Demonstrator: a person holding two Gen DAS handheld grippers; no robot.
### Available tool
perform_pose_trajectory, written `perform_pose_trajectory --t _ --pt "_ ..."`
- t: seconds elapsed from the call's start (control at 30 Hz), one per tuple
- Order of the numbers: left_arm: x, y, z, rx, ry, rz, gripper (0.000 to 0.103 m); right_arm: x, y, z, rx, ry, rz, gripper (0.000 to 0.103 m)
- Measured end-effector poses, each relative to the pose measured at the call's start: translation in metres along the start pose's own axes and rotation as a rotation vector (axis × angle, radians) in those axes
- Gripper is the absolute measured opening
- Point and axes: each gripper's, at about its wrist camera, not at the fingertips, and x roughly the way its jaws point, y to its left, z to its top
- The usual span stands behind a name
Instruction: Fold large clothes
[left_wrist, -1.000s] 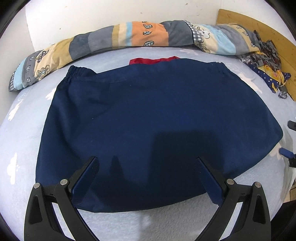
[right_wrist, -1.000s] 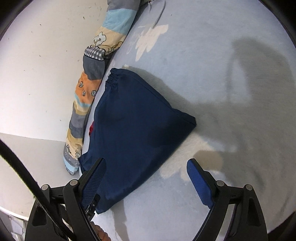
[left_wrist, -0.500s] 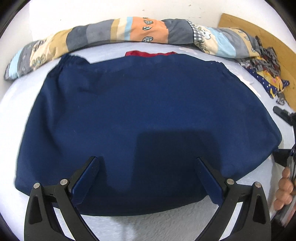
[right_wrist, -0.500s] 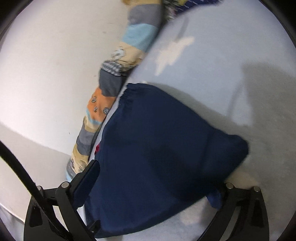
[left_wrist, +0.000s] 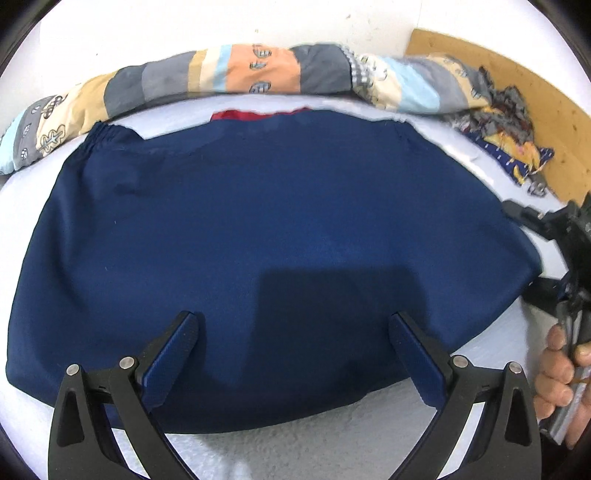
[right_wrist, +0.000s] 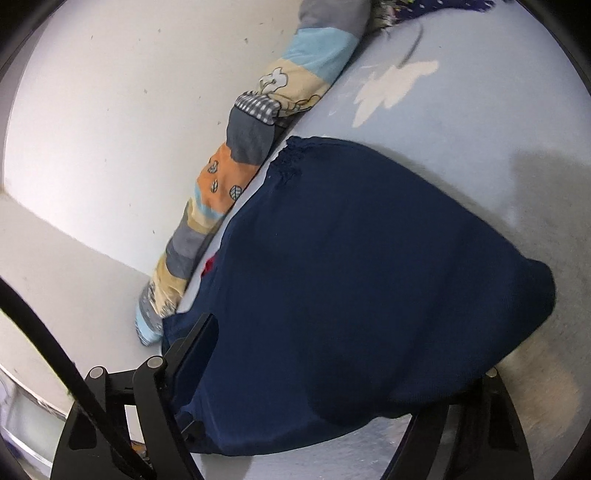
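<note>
Your left gripper (left_wrist: 291, 332) hangs with its jaws spread wide over the near part of the navy garment (left_wrist: 266, 251), nothing clamped between the blue pads (left_wrist: 413, 354); the cloth lies flat beneath them. Your right gripper (right_wrist: 347, 369) sits at the garment's right-hand corner. Its jaws have just been closing in a little yet stand wide apart, with the navy cloth bulging between them. The left finger shows against the fabric's edge, but the right finger is hidden behind the raised corner, so you cannot tell from here whether the pads press on the cloth. In the left wrist view, your right hand (left_wrist: 561, 376) shows at the right edge, wrapped round its gripper's handle beside that same corner.

The garment is spread wide across the pale blue bedsheet (left_wrist: 332, 443), its gathered elastic edge (left_wrist: 107, 133) lying toward the wall. A strip of red fabric (left_wrist: 258, 113) peeks out from under that far edge. Just beyond, a rolled patchwork blanket (left_wrist: 236, 74) runs along the white wall (right_wrist: 110, 110). A crumpled patterned cloth (left_wrist: 509, 140) lies at the far right, against a wooden board (left_wrist: 546, 99).
</note>
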Motion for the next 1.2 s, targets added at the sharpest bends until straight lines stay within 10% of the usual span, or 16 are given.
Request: perform_pose_trajectory --t 0.07,0.2,0.93,1.1,1.2 --pt "0.0 -0.001 -0.002 -0.003 -0.002 0.008 0.103 0.0 0.0 0.0 0.0 0.003 0.007 0.085" --pt "0.003 -0.003 -0.006 0.013 -0.005 0.034 0.103 -0.01 0.001 0.006 0.009 0.007 0.064 0.035" --pt "0.002 -0.003 -0.007 0.013 -0.004 0.034 0.103 0.012 -0.041 0.007 0.178 0.084 0.096 0.029" --pt "0.002 -0.003 -0.007 0.014 -0.004 0.034 0.103 0.021 -0.027 0.015 0.093 0.093 0.123 0.052" --pt "0.002 -0.003 -0.007 0.013 -0.003 0.038 0.103 0.032 -0.014 0.017 0.002 0.146 0.053 0.022"
